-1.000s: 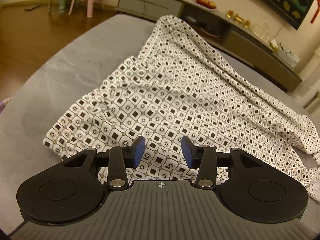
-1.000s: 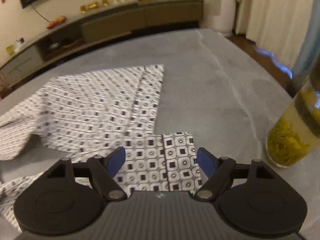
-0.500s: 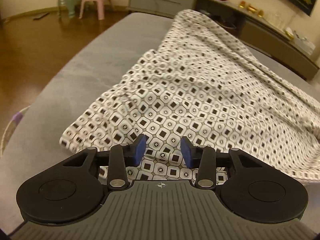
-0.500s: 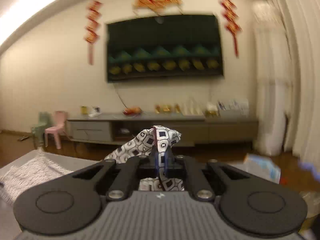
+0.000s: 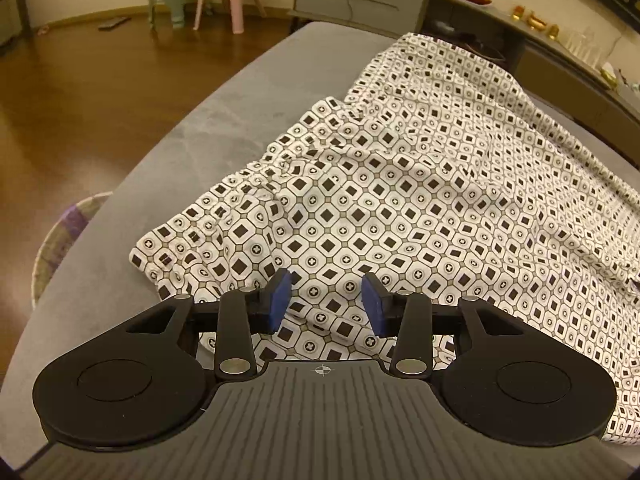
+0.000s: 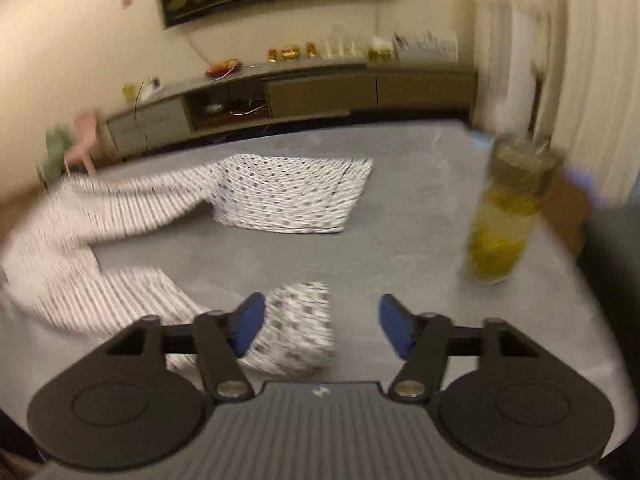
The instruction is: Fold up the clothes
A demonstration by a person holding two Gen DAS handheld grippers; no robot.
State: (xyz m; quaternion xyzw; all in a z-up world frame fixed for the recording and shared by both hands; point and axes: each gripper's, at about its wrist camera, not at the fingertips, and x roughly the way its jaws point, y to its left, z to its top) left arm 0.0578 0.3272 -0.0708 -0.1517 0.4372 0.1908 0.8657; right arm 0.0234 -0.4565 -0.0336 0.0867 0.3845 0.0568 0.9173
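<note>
I see both grippers, left (image 5: 324,306) and right (image 6: 322,330), gaping and empty over the patterned garment (image 5: 420,200), sprawled rumpled on the grey table (image 6: 400,208) (2 legs apart): folding remains unfinished.

No readable text, labels, brands or numbers in either view.

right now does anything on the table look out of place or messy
The patterned garment lies rumpled and unfolded across the grey table, one corner under the open right gripper. A glass bottle of yellow-green contents stands upright near the fabric, odd for a folding surface. Nothing looks spilled.
</note>
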